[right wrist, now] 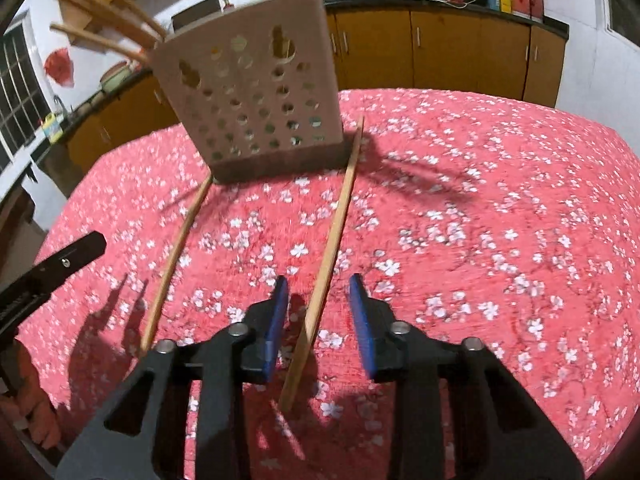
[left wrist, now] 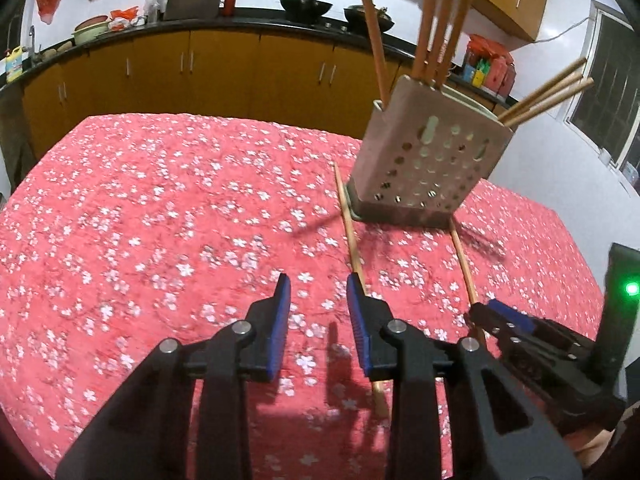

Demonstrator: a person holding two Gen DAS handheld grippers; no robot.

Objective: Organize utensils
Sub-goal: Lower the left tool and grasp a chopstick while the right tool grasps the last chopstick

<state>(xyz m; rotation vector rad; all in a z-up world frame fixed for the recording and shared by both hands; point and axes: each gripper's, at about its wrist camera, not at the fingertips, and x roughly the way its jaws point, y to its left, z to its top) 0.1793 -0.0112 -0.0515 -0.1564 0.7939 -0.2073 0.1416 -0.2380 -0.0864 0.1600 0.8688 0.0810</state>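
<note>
A grey perforated holder (left wrist: pixel 428 160) (right wrist: pixel 256 96) stands on the red floral tablecloth (left wrist: pixel 160 220) with several wooden chopsticks upright in it. Two loose chopsticks lie on the cloth in front of it. My left gripper (left wrist: pixel 318 304) is open just above the cloth. The left chopstick (left wrist: pixel 350 232) (right wrist: pixel 176 248) runs under its right finger, outside the gap. My right gripper (right wrist: pixel 318 308) (left wrist: pixel 482 314) is low over the other chopstick (right wrist: pixel 336 220) (left wrist: pixel 464 264). That stick lies between its blue pads with a gap on each side.
Yellow cabinets under a dark counter (left wrist: pixel 224 20) with woks and bottles line the far side. A window (left wrist: pixel 612 100) is at the right. A black part of the left tool (right wrist: pixel 68 258) shows in the right wrist view, with a person's hand (right wrist: pixel 36 408) below it.
</note>
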